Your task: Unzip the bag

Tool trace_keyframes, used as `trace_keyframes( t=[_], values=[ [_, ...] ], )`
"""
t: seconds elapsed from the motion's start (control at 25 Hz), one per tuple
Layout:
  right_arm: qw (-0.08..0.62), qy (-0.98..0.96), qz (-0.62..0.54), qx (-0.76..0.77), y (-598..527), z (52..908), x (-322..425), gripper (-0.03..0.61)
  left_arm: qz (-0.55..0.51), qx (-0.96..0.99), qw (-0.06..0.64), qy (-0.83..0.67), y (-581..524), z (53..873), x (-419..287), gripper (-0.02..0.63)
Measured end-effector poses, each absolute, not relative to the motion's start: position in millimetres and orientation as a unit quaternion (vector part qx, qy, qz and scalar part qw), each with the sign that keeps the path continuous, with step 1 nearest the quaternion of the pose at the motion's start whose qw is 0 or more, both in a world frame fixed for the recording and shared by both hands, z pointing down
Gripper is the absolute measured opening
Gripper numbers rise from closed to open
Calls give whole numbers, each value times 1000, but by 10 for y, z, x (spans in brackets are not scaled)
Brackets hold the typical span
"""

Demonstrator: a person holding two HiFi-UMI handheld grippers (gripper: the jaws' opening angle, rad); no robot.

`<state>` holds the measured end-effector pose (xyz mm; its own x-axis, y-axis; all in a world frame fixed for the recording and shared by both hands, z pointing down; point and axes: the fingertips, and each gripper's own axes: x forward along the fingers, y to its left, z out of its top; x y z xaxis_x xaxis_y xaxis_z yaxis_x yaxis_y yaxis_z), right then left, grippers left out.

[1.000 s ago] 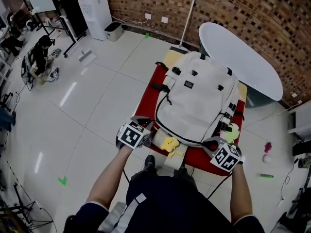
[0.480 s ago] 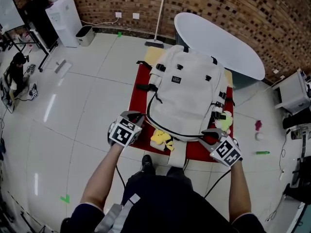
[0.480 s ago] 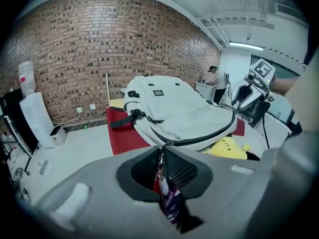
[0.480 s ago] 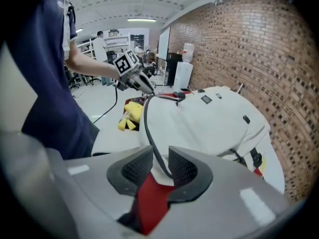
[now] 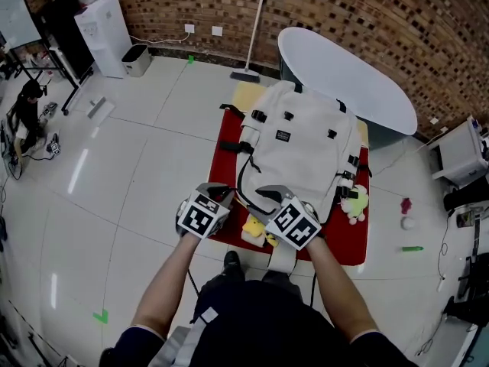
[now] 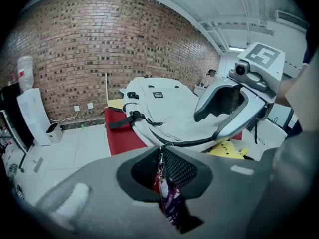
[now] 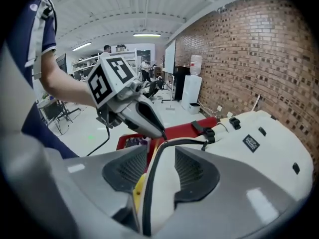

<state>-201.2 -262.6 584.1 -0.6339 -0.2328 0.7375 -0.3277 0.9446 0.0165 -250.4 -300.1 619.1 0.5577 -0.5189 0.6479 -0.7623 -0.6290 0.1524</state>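
White tiled floor, brick wall at back. Both bare forearms reach forward and converge, the grippers slanted down at the near edge of a red table. On it lies one white bag, flat, lengthwise away from the person. The left gripper is at the bag's near left corner, jaws almost together, pinching the zipper pull with its small dangling tag. The right gripper is just beside it: its jaws have just been opening and stand wide apart, with the black zipper running between them, pads not pressing. Counts: 2 grippers, 1 bag, 2 soft toys: a yellow toy at the near edge between the grippers, a second toy by the bag's right side. Behind: a white oval tabletop, 1 broom against the wall.
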Motion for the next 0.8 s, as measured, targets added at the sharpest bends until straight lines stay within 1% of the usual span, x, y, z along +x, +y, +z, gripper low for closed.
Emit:
trace_keyframes(
  t=[0.16, 0.24, 0.36, 0.4, 0.8],
  values=[
    [436, -884, 73, 156, -2649, 6175, -2090, 175, 285, 860, 210, -367, -3021, 6220, -2479, 38],
    [452, -875, 79, 154, -2640, 6291, -2086, 142, 291, 860, 209, -365, -3045, 6257, -2488, 38],
    [459, -871, 82, 153, -2620, 6307, -2062, 84, 297, 855, 208, -370, -3131, 6288, -2522, 38],
    [459, -871, 83, 153, -2610, 6291, -2055, 73, 299, 855, 206, -371, -3173, 6286, -2530, 40],
    [437, -878, 110, 160, -2584, 6205, -2034, 64, 335, 855, 161, -362, -3766, 6386, -2449, 40]
  ],
)
